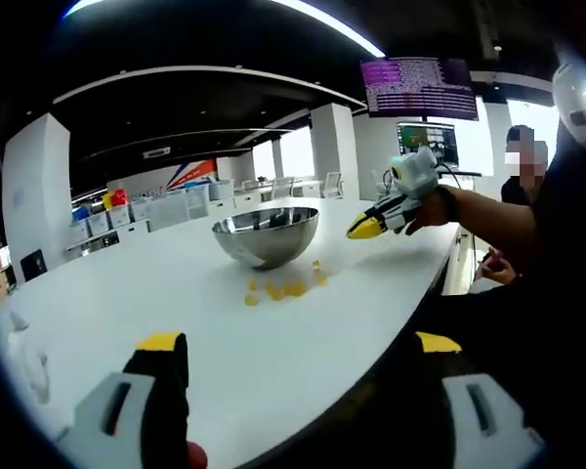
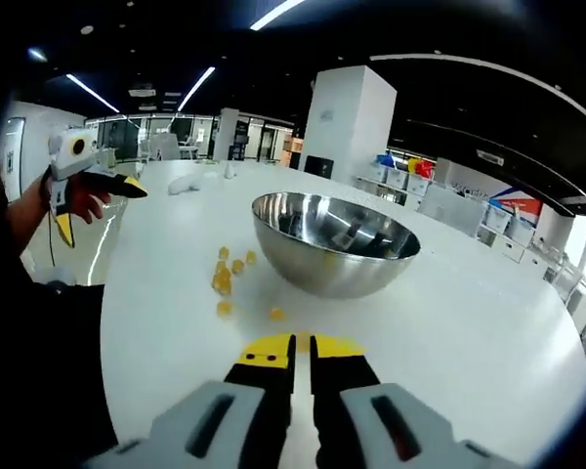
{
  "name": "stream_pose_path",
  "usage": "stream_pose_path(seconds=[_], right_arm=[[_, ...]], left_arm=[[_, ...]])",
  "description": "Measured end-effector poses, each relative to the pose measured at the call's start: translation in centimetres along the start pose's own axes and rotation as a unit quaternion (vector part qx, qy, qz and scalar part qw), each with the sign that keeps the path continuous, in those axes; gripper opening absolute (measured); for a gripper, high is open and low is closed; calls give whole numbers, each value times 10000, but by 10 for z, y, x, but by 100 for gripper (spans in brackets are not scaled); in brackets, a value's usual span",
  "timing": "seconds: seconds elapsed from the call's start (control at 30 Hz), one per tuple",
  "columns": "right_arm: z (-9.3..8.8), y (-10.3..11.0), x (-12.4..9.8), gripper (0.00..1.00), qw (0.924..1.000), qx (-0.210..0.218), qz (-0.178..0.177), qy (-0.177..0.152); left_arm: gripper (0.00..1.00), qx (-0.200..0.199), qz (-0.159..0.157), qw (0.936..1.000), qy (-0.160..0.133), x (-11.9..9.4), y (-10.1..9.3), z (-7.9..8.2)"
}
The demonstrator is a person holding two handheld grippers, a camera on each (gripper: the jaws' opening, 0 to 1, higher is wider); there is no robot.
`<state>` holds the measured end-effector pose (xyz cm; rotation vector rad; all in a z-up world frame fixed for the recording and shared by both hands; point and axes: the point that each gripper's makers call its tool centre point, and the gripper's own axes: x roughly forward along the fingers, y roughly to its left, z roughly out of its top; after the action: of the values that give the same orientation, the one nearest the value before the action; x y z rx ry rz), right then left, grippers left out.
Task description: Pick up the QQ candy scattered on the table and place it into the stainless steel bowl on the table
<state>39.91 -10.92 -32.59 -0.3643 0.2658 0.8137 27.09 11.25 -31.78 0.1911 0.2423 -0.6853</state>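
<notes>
Right gripper view puts the small translucent yellow QQ candies in a loose scatter on the white counter, just beside the polished stainless steel bowl on the side facing the person and near the counter's curved near edge. Most sit in a tight clump; a few strays lie apart, closer to this gripper. The bowl stands upright and, as far as its reflective inside shows, looks empty, so the picking appears not yet begun.

The right gripper hovers low above the counter, short of the nearest strays, its yellow-tipped fingers pressed almost together with only a thin slit between them and nothing held. The left gripper hangs back over the counter's near edge with its fingers spread wide and empty; the candies and bowl lie well ahead of it.

To pick well, the right fingers likely need to part first, then come down straddling a single stray rather than the clump, since neighbours would be nudged aside. The candies look soft and slippery, so a gentle, square pinch low on the piece seems wise, followed by a lift clear over the bowl's rim before letting go.
</notes>
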Motion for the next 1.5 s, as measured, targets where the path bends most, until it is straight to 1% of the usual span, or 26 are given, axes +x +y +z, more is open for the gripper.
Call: stream_pose_path(seconds=[0.07,0.13,0.2,0.27,0.43,0.6,0.63,0.67,0.7,0.73,0.77,0.83,0.9,1.0,1.03,1.07,1.1,1.2,1.23,1.33,1.4,1.5], right_arm=[[4,-8,-6,7,10000,-41,-56,-29],[8,-19,-6,7,9999,-93,-75,-29],[18,-23,-4,7,9998,-200,-70,-38],[32,-28,0,8,9993,-371,-26,-43],[68,-35,20,8,9974,-705,89,-107],[87,-38,47,8,9958,-867,287,25],[88,-32,51,8,9955,-896,303,36],[91,-33,59,8,9950,-940,321,115],[91,-32,62,8,9944,-987,337,160],[92,-32,70,8,9936,-1037,380,239],[90,-38,81,8,9930,-1061,421,307],[87,-30,85,8,9910,-1173,429,480],[88,-45,100,8,9886,-1298,423,636],[87,-43,109,8,9874,-1309,486,748],[87,-49,115,8,9867,-1320,516,792],[86,-49,117,8,9856,-1364,535,843],[83,-44,110,8,9842,-1436,525,892],[78,-44,114,9,9801,-1646,469,1010],[82,-44,114,9,9795,-1671,465,1024],[84,-45,114,13,9793,-1690,462,1014],[85,-41,112,16,9787,-1729,470,1003],[87,-38,107,16,9782,-1785,418,972]], left_arm=[[94,10,-14,10000,12,3,-2,0],[93,2,-30,10000,24,6,-3,0],[93,-14,-49,10000,32,9,-6,0],[93,-12,-82,9999,66,11,-9,-1],[92,-18,-114,9999,37,12,-14,3],[92,-11,-120,9999,6,10,-14,6],[91,-17,-115,9999,0,9,-13,6],[91,-28,-110,9999,-9,7,-12,5],[91,-41,-101,9999,-14,6,-12,5],[91,-52,-92,9999,-16,5,-11,4],[91,-57,-87,9999,-16,4,-10,4],[91,-73,-65,9999,-23,3,-11,3],[91,-95,-35,9999,-37,0,-9,2],[91,-124,-4,9999,-65,-5,-6,1],[91,-131,-1,9999,-71,-7,-6,0],[91,-144,7,9999,-75,-8,-5,-1],[91,-157,19,9998,-78,-9,-3,-2],[90,-193,53,9998,-86,-11,4,-5],[90,-203,55,9997,-88,-12,5,-6],[90,-203,39,9997,-92,-12,4,-6],[90,-206,32,9997,-111,-12,5,-6],[90,-215,53,9997,-121,-13,7,-6]])
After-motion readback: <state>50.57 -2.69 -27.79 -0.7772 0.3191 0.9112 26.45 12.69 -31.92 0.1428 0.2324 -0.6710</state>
